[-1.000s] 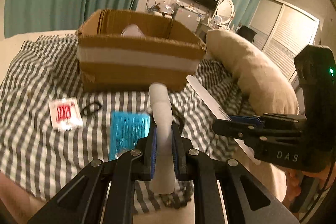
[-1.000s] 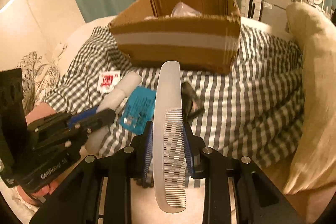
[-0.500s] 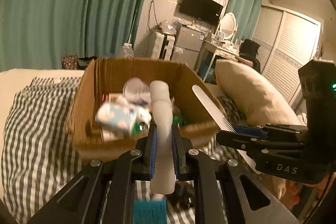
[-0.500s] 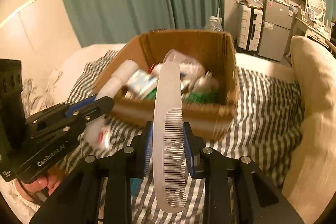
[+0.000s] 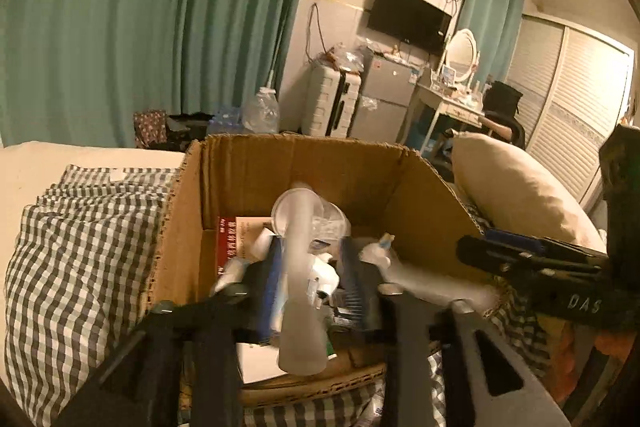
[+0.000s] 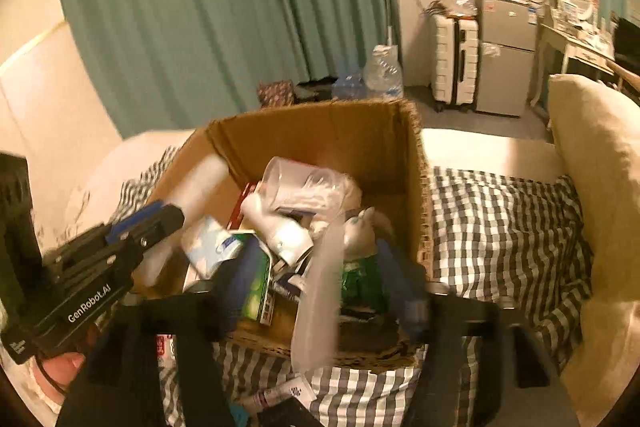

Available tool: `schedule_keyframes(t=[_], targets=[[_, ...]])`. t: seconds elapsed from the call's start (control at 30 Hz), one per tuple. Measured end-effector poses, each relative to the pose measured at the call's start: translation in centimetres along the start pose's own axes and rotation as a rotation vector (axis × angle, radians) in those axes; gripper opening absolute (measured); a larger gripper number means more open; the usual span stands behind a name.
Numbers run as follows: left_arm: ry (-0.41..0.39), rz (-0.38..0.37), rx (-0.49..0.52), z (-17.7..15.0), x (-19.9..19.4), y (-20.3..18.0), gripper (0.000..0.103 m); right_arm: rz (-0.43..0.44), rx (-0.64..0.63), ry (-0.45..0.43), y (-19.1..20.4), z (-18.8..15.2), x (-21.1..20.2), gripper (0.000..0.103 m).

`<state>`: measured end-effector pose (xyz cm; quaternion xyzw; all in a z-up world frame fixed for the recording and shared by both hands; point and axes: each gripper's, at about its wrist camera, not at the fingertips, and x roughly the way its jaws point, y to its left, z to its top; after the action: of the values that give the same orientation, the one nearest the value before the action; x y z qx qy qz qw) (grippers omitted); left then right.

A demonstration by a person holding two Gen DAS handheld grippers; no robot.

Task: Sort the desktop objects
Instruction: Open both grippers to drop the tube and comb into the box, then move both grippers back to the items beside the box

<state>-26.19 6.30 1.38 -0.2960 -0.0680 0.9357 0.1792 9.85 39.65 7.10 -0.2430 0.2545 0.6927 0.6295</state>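
Both grippers' jaws stand apart above the cardboard box (image 5: 240, 183); the tube (image 5: 300, 291) and comb (image 6: 320, 291) could bounce out.

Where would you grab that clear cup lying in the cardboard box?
Probably from straight above, since the box walls block the sides. The cup lies on its side on top of the other things, mouth toward the left, so pinching its rim, one finger inside and one outside, seems safer than squeezing the thin round body.
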Motion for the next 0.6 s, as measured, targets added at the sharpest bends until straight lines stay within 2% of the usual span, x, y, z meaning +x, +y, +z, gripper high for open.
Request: schedule_keyframes(t=[0.07, 0.13, 0.2, 0.27, 0.33, 0.37, 0.4, 0.5, 0.57, 0.6], targets=[[-0.030, 0.017, 0.008, -0.3, -1.0, 0.1, 0.067, -0.011, 0.006, -0.028, -0.1, -0.3, -0.8, 0.064], [-0.062, 0.030, 0.024, -0.6, -2.4, -0.1, 0.072, -0.022, 0.007, -0.051, -0.1, -0.7, -1.8, 0.066], [-0.090, 0.056, 0.041, -0.8, -4.4, -0.4, 0.090, -0.034, 0.008, -0.092, 0.3, -1.2, -3.3, 0.076], [-0.117, 0.098, 0.061, -0.8, -6.1, -1.0, 0.101, -0.045, 0.010, -0.137, 0.6, -1.7, -5.1, 0.084], [-0.156, 0.164, 0.092, -1.1, -8.4, -1.5, 0.103, -0.033, 0.014, -0.176, 1.2, -2.2, -7.1, 0.091], [-0.165, 0.187, 0.105, -1.4, -9.4, -1.8, 0.103, -0.019, 0.016, -0.185, 1.5, -2.6, -8.0, 0.099], [-0.166, 0.189, 0.116, -1.9, -10.5, -2.0, 0.103, -0.007, 0.019, -0.183, 2.0, -3.0, -8.7, 0.103], [-0.149, 0.192, 0.135, -3.5, -13.1, -2.6, 0.103, 0.078, 0.013, -0.148, 3.5, -5.1, -10.3, 0.103], [-0.139, 0.227, 0.136, -4.9, -14.4, -2.9, 0.103, 0.100, -0.001, -0.136, 4.4, -6.9, -11.1, 0.103], [-0.108, 0.246, 0.120, -5.9, -14.9, -2.9, 0.103, 0.091, -0.013, -0.128, 4.9, -8.0, -11.4, 0.103]])
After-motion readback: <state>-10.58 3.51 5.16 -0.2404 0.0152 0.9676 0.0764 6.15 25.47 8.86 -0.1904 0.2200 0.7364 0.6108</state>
